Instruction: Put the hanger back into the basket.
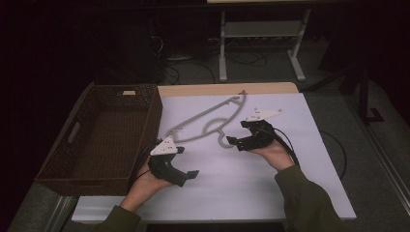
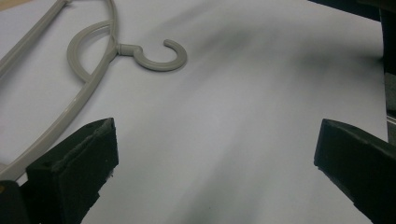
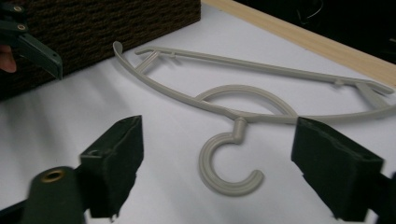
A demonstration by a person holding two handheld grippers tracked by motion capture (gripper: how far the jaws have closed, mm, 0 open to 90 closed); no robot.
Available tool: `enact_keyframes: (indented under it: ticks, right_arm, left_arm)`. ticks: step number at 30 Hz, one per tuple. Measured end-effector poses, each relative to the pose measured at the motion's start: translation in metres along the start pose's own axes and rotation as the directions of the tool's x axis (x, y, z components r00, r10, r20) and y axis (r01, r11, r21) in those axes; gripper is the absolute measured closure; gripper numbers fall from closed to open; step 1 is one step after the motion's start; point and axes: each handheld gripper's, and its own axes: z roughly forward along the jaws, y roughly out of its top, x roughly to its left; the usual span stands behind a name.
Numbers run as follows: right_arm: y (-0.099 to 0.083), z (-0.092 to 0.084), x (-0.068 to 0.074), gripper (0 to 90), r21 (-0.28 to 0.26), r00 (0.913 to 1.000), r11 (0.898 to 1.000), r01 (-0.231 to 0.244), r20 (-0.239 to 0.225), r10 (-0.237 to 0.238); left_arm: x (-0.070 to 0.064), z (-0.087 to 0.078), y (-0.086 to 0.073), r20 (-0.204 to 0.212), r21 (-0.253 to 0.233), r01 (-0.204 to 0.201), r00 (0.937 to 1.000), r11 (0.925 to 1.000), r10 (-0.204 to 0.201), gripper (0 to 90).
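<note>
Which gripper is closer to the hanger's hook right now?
The right gripper. Its open jaws sit right beside the hook of the hanger; the left gripper is farther off, near the basket.

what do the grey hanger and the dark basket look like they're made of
The hanger looks like moulded plastic, matte grey: smooth rounded bars, one-piece hook, small moulded notches. The basket looks like woven wicker or rattan, dark brown: a tight ribbed weave shows on its walls. Whether that fibre is natural or synthetic I can't tell.
</note>
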Motion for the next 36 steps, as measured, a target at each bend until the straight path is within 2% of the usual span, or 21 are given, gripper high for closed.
enact_keyframes:
  ticks: [5, 6, 13, 20, 27, 30, 36]
  right_arm:
    - [-0.001, 0.021, -0.001, 32.8, 0.037, 0.9998, 0.999, 0.012, -0.017, -0.012]
    - [-0.001, 0.021, -0.001, 32.8, 0.037, 0.9998, 0.999, 0.012, -0.017, -0.012]
    - [-0.005, 0.039, -0.003, 47.3, 0.075, 0.9992, 0.997, 0.026, -0.031, -0.024]
    - [-0.013, 0.057, -0.006, 59.6, 0.135, 0.9987, 0.99, 0.037, -0.039, -0.032]
    - [-0.02, 0.071, -0.005, 66.3, 0.182, 0.9976, 0.982, 0.052, -0.054, -0.042]
    - [-0.022, 0.073, -0.005, 69.3, 0.2, 0.9969, 0.978, 0.064, -0.058, -0.054]
    - [-0.025, 0.077, -0.006, 74.2, 0.224, 0.9969, 0.973, 0.058, -0.066, -0.044]
  left_arm:
    - [0.0, 0.0, 0.0, 0.004, -0.007, 0.007, 1.0, 1.0, -0.007, 0.0]
    - [0.0, 0.0, 0.0, 0.003, -0.01, 0.011, 0.9999, 0.9999, -0.011, 0.0]
    - [0.001, 0.0, -0.001, 0.003, -0.014, 0.019, 0.9998, 0.9997, -0.019, 0.0]
    - [0.0, 0.001, -0.001, 0.005, -0.012, 0.02, 0.9998, 0.9997, -0.02, 0.0]
    - [0.001, 0.0, -0.001, 0.006, -0.015, 0.019, 0.9998, 0.9997, -0.019, 0.0]
    - [0.001, 0.0, -0.001, 0.006, -0.017, 0.022, 0.9997, 0.9996, -0.022, 0.0]
    - [0.001, -0.001, -0.001, 0.005, -0.019, 0.024, 0.9997, 0.9995, -0.024, 0.0]
